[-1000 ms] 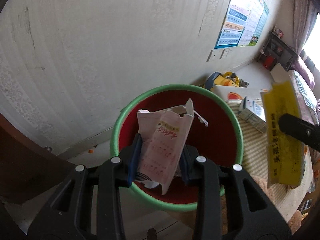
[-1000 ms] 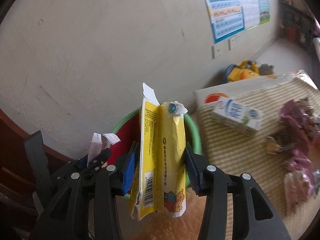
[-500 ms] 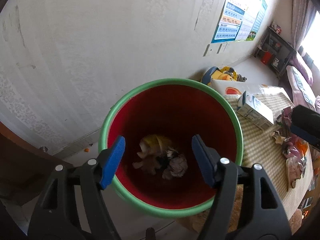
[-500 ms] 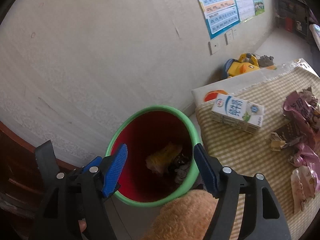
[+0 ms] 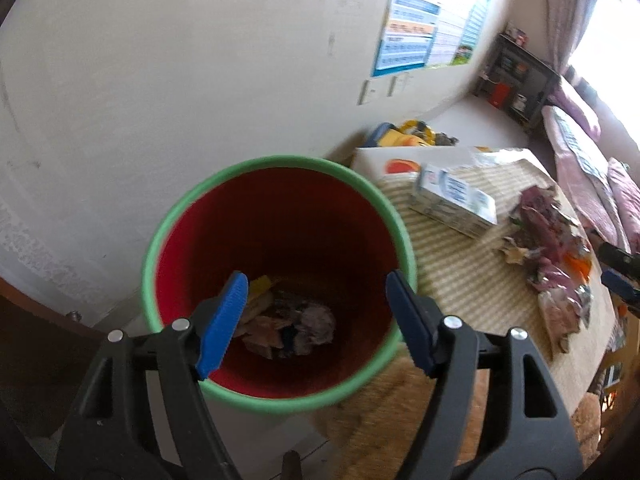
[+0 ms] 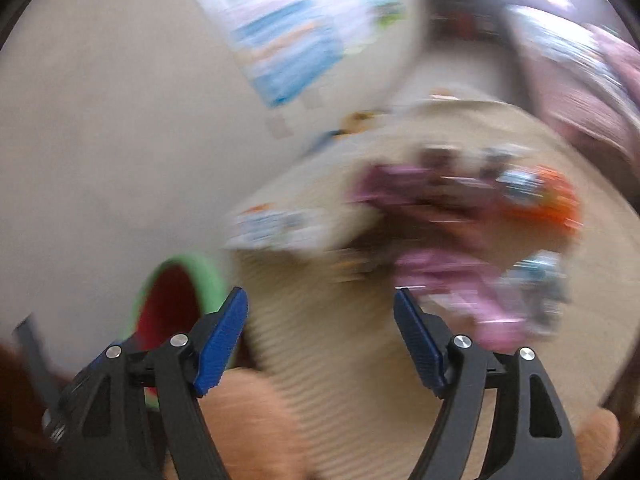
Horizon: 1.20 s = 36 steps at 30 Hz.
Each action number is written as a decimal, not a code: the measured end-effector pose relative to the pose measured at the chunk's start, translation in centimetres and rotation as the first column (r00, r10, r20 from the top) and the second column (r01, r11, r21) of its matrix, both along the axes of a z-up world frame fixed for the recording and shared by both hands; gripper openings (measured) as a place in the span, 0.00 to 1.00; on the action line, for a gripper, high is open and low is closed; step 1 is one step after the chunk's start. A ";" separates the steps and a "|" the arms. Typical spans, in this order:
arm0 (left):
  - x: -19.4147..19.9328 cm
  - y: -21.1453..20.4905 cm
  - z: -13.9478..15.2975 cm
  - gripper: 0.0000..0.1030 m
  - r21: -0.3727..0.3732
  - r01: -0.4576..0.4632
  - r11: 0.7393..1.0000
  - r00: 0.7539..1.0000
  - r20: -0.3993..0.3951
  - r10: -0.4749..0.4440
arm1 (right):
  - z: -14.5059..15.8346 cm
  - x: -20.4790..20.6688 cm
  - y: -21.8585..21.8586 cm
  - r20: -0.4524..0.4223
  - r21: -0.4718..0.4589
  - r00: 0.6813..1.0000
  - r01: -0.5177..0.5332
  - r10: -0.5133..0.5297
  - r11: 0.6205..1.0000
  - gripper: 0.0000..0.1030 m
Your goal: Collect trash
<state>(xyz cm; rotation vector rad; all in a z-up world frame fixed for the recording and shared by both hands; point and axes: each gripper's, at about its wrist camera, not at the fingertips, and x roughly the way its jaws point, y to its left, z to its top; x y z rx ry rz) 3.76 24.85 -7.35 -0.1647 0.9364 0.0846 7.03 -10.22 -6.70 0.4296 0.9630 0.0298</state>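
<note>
A red bin with a green rim [image 5: 276,160] stands below my left gripper [image 5: 316,280], which is open and empty above its mouth. Crumpled wrappers [image 5: 288,328] lie at the bin's bottom. A white and blue milk carton [image 5: 452,200] and a pile of purple and orange wrappers [image 5: 548,252] lie on the striped table mat [image 5: 460,280]. In the blurred right wrist view my right gripper [image 6: 320,300] is open and empty over the mat [image 6: 320,320], with the wrapper pile [image 6: 460,220] ahead, the carton [image 6: 276,228] and the bin [image 6: 172,296] at lower left.
A pale wall with a poster [image 5: 424,40] is behind the bin. A yellow toy [image 5: 412,132] lies on the floor by the wall. A brown plush thing [image 6: 248,420] lies at the mat's near edge. A shelf [image 5: 516,76] and bedding [image 5: 580,152] are at the far right.
Both grippers opened and dropped their cartons, pink from the left and yellow from the right, into the bin. The right gripper has since swung right toward the wrapper pile; the left shifted slightly.
</note>
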 end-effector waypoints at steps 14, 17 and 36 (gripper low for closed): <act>0.1 -7.9 0.6 0.69 -0.047 0.162 0.986 0.986 -0.039 -0.164 | -9.1 1.9 -11.3 -0.226 0.059 0.944 0.260 -0.241 0.964 0.70; 0.1 -9.5 0.7 0.69 -0.042 0.191 0.981 0.980 -0.049 -0.193 | -9.1 1.7 -11.6 -0.192 0.095 0.956 0.242 -0.221 0.966 0.54; 4.2 -25.6 -3.3 0.70 -0.189 0.308 0.932 0.932 -0.135 -0.335 | -3.9 -9.4 -12.2 0.010 -0.027 0.981 0.192 -0.192 0.981 0.44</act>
